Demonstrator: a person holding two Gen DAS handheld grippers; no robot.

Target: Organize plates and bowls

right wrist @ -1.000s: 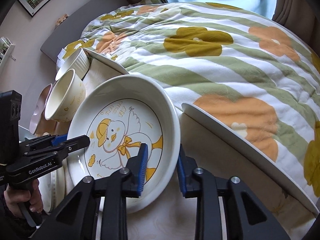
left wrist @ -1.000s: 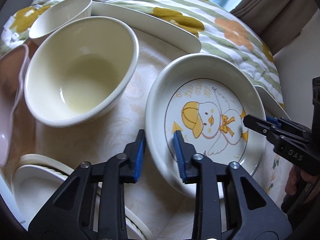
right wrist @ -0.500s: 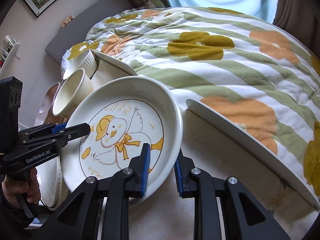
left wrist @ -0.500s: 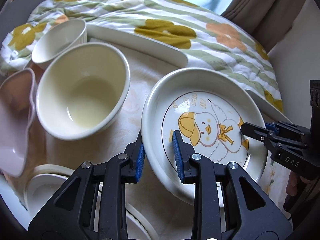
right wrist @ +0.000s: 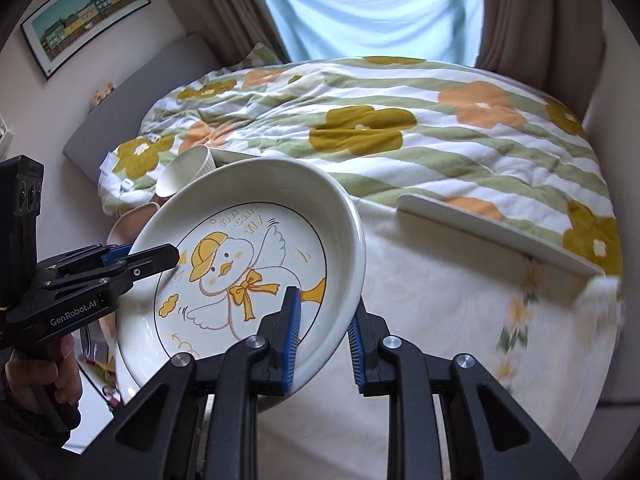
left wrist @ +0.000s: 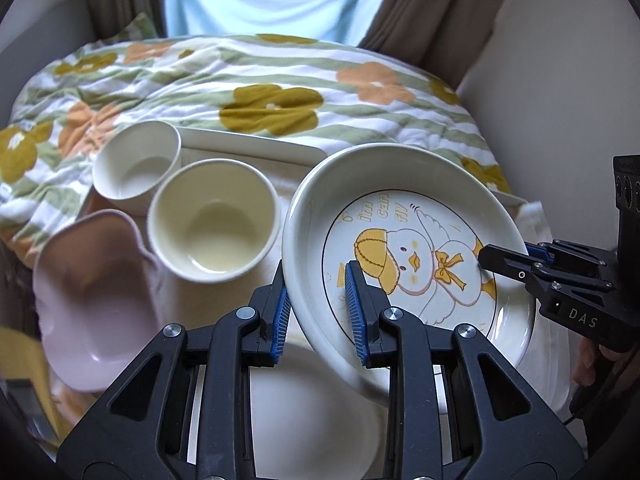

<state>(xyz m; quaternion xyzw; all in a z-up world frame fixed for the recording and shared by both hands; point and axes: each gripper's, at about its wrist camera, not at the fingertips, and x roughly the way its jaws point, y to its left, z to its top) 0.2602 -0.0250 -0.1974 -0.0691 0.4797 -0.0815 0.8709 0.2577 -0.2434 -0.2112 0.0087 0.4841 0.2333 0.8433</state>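
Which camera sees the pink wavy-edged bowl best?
The left wrist view: the pink wavy-edged bowl shows nearly whole, left of the cream bowl. In the right wrist view only a sliver of it peeks out behind the white duck-picture plate.

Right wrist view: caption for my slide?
Both grippers, right and left, clamp opposite rims of the duck plate.

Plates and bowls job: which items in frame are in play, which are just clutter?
In play:
duck plate, clamped by left gripper and right gripper
cream bowl
white ribbed bowl
pink bowl
white plate underneath

Clutter:
floral blanket
framed picture
curtains
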